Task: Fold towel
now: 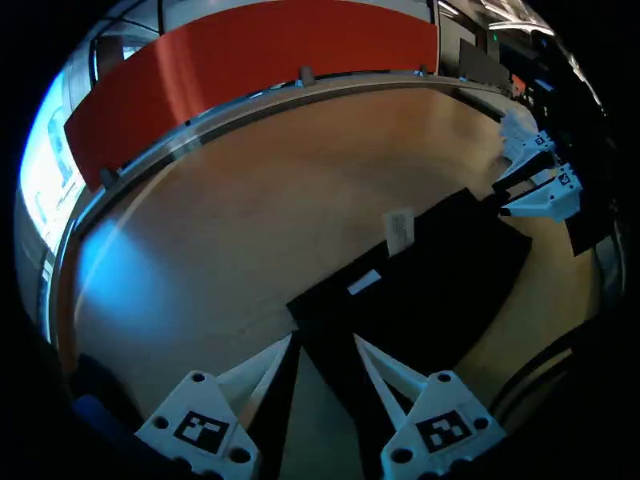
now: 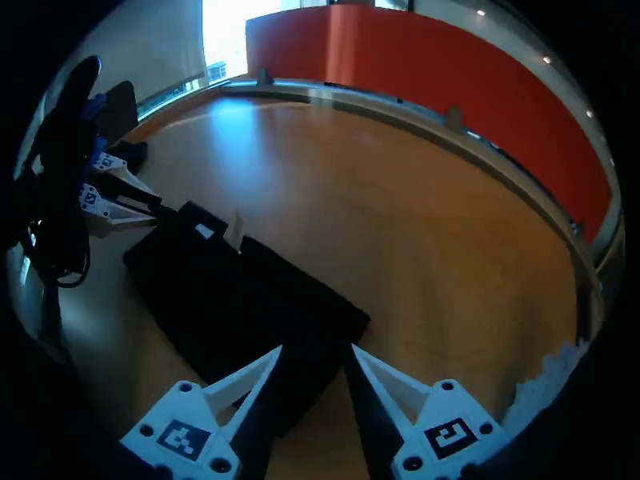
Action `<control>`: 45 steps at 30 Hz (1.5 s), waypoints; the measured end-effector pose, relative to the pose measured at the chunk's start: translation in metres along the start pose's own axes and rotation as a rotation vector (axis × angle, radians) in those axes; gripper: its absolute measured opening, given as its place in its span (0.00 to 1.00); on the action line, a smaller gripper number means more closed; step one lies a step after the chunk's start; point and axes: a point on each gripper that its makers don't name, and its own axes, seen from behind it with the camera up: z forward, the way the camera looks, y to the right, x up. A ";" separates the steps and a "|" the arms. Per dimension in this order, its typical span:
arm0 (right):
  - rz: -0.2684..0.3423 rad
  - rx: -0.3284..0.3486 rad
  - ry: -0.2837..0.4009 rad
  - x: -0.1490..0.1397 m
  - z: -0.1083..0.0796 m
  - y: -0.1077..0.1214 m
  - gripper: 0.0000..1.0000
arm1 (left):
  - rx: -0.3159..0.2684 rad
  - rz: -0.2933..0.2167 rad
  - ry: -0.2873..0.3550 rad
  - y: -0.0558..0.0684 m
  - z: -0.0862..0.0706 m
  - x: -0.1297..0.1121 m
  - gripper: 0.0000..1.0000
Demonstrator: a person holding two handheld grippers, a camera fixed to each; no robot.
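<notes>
Black towel point(image 1: 432, 280) lies flat on wooden table point(image 1: 240, 224), seemingly partly folded. Left gripper point(image 1: 324, 340) and right gripper point(image 2: 314, 348) each pinch opposite end. Next fold likely remains.

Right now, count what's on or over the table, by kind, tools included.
black towel: 1
white tags on the towel: 2
tools: 2 (left tool, right tool)
Total: 5
</notes>
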 end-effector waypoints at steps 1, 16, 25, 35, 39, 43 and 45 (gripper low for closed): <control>-0.002 -0.005 0.000 0.000 0.001 0.001 0.54 | 0.004 0.000 0.000 -0.001 0.000 0.000 0.41; 0.004 -0.062 0.032 0.011 0.000 0.016 0.84 | 0.049 -0.039 0.021 -0.022 -0.008 0.007 0.67; -0.001 -0.047 0.049 0.010 -0.007 0.008 0.93 | 0.023 -0.096 0.023 -0.017 -0.012 0.004 1.00; 0.013 -0.039 0.067 0.007 -0.018 -0.004 0.94 | 0.029 -0.103 0.037 -0.010 -0.024 0.000 1.00; 0.020 -0.037 0.073 0.002 -0.026 -0.009 0.93 | 0.038 -0.117 0.039 -0.007 -0.031 -0.006 0.99; 0.026 -0.037 0.075 -0.006 -0.034 -0.013 0.94 | 0.041 -0.133 0.034 -0.001 -0.038 -0.016 1.00; 0.028 -0.038 0.075 -0.011 -0.039 -0.015 0.93 | 0.043 -0.140 0.031 0.002 -0.041 -0.022 1.00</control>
